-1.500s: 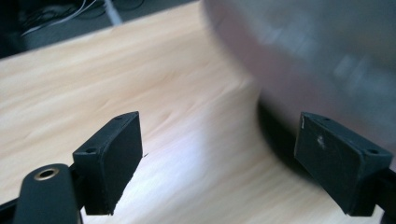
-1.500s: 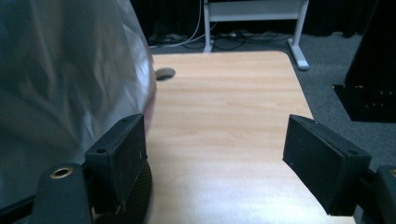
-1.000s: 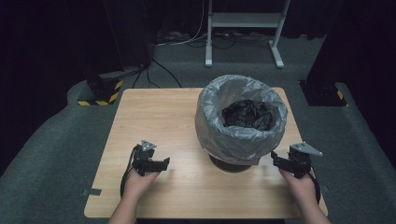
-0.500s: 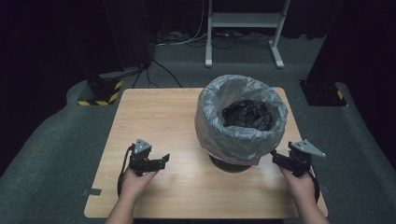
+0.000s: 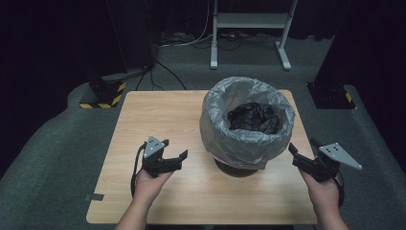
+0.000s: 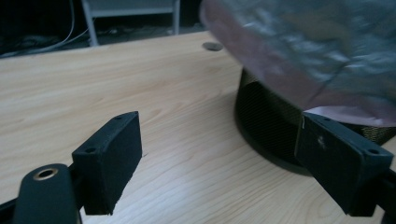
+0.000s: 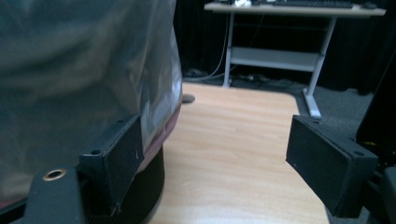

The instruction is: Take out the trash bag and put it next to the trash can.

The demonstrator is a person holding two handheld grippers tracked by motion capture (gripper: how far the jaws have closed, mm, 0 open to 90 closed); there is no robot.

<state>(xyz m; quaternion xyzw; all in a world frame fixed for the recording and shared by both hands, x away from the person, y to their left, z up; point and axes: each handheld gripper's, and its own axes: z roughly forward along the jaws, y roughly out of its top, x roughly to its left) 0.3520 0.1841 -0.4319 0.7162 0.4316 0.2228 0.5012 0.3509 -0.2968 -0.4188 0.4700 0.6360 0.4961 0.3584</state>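
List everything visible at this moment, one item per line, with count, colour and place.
table: one, light wood, centre.
bin: one, black mesh, on the table's right half.
bin liner: one, grey translucent, folded over the bin's rim.
dark crumpled material: black, inside the liner.
frame stand: one, pale grey, on the floor behind the table.
left gripper: black, open, left of the bin.
right gripper: black, open, right of the bin.

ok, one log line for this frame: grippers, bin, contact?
left gripper: open, left of bin, no contact | right gripper: open, right of bin, no clear contact | bin: upright on table, grey liner over rim
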